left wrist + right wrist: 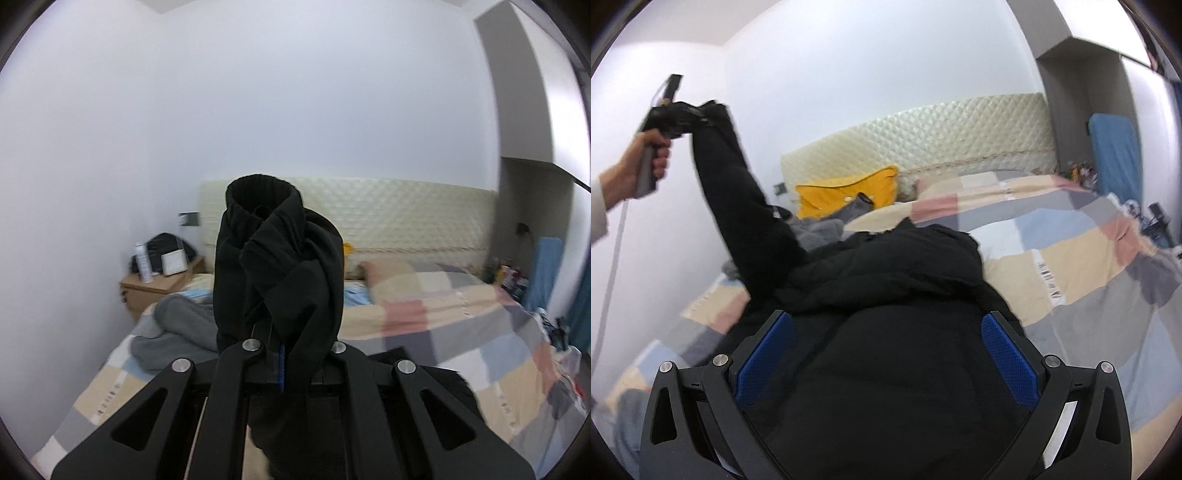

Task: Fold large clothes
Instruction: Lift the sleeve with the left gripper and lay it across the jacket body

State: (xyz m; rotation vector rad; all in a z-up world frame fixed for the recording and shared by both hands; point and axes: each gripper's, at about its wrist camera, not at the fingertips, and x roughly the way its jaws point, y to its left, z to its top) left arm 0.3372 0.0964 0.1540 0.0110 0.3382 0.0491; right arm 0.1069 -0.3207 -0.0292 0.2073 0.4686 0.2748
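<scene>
The black jacket (886,280) is seen lying in a loose heap on the bed (1071,266), in the middle of the right wrist view, and no neat fold can be seen in it yet. One sleeve (738,192) is held up high toward the upper left of that frame, where it is pinched by the left gripper (670,107), which is held in the person's left hand (646,162). In the left wrist view the ribbed cuff (262,192) is seen standing up in the middle of the frame, with cloth bunched between the closed fingers. The right gripper (886,354) is held low over the body of the jacket, at the bottom of its frame, with its blue fingers (1008,358) spread wide and nothing held between them. The folding is judged to be only at its start: the sleeve is lifted, but the body is crumpled and all the folds are left to be made. A lot of open checked blanket (1089,240) is seen to the right of the jacket, so room is there for spreading it flat. Less room is seen on the left, where grey clothes (177,325) and a yellow pillow (846,192) lie near the wall and the bed's left edge is close by. The headboard (388,214) stands well behind the jacket.
</scene>
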